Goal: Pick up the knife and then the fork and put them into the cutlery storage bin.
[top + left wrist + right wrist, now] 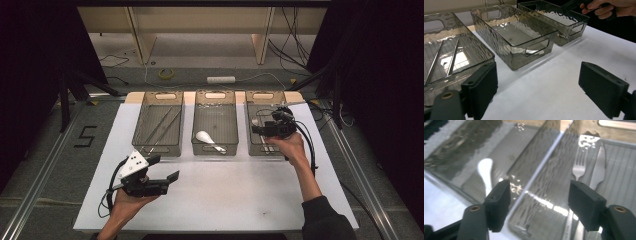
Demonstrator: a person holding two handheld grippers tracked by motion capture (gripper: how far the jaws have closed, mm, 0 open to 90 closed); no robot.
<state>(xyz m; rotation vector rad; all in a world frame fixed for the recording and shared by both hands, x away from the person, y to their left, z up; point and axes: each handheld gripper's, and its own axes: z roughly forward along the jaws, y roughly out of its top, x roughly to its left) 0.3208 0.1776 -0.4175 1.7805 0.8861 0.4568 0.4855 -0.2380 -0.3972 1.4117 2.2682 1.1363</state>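
Three smoky clear bins stand in a row on the white sheet. The left bin (pixel 159 149) holds two thin metal rods (pixel 162 125) (pixel 451 60). In the middle bin (pixel 215 151) lies a white spoon (pixel 206 137) (pixel 485 170). A fork (pixel 579 167) and a knife (pixel 599 172) lie in the right bin (pixel 248 120). My right gripper (pixel 257 129) (pixel 541 202) hovers over the wall between the middle and right bins, open, with nothing between its jaws. My left gripper (pixel 163 168) (pixel 541 90) is held low in front of the left bin, open and empty.
The white sheet (pixel 235 190) covers the table in front of the bins. Beyond the table, cables, a roll of tape (pixel 166 73) and a white power strip (pixel 221 79) lie on the floor. Dark curtains close in both sides.
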